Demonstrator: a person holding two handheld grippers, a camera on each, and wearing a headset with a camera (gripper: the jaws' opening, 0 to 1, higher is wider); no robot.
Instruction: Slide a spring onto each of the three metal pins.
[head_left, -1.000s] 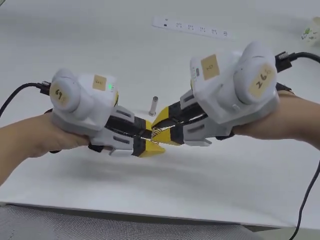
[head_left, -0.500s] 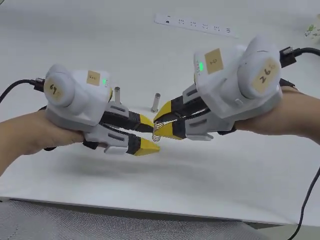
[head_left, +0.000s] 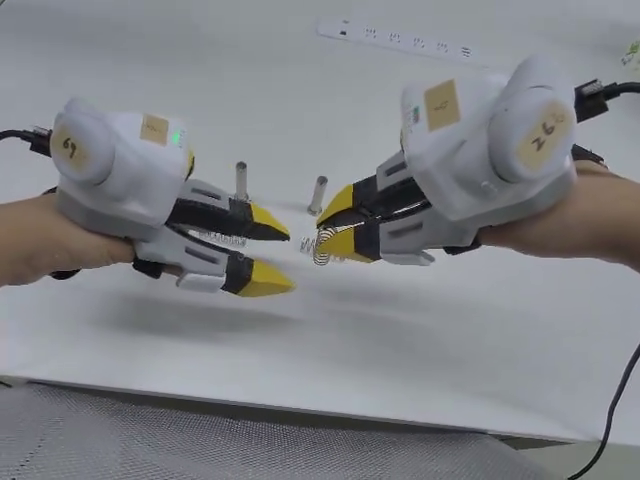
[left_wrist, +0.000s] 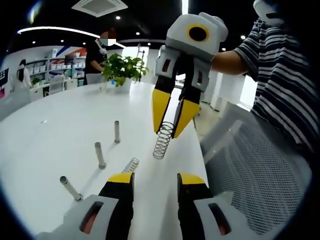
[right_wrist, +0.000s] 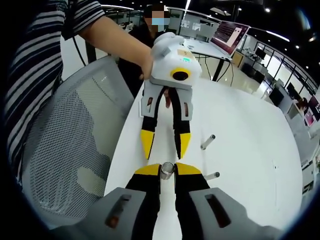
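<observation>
My right gripper (head_left: 326, 234) is shut on one end of a steel spring (head_left: 321, 252), which hangs from its yellow tips just above the white table. End-on, that spring (right_wrist: 167, 170) sits between my right jaws. Facing it, my left gripper (head_left: 272, 256) stands open and holds nothing, a short gap away. Two metal pins (head_left: 241, 180) (head_left: 319, 193) stand upright behind the grippers. In the left gripper view the three pins (left_wrist: 117, 131) (left_wrist: 100, 155) (left_wrist: 70, 187) stand in a row at left. A second spring (left_wrist: 131, 165) lies on the table by my left gripper (left_wrist: 156, 179).
A white power strip (head_left: 405, 40) lies at the far edge of the table (head_left: 400, 340). The table's front edge runs just below the grippers, with a mesh chair (head_left: 150, 440) under it. A potted plant (left_wrist: 122, 70) and a person stand far behind.
My left gripper has let go of the spring, opened, and drawn back to the left. The right gripper keeps the spring and has lifted slightly.
</observation>
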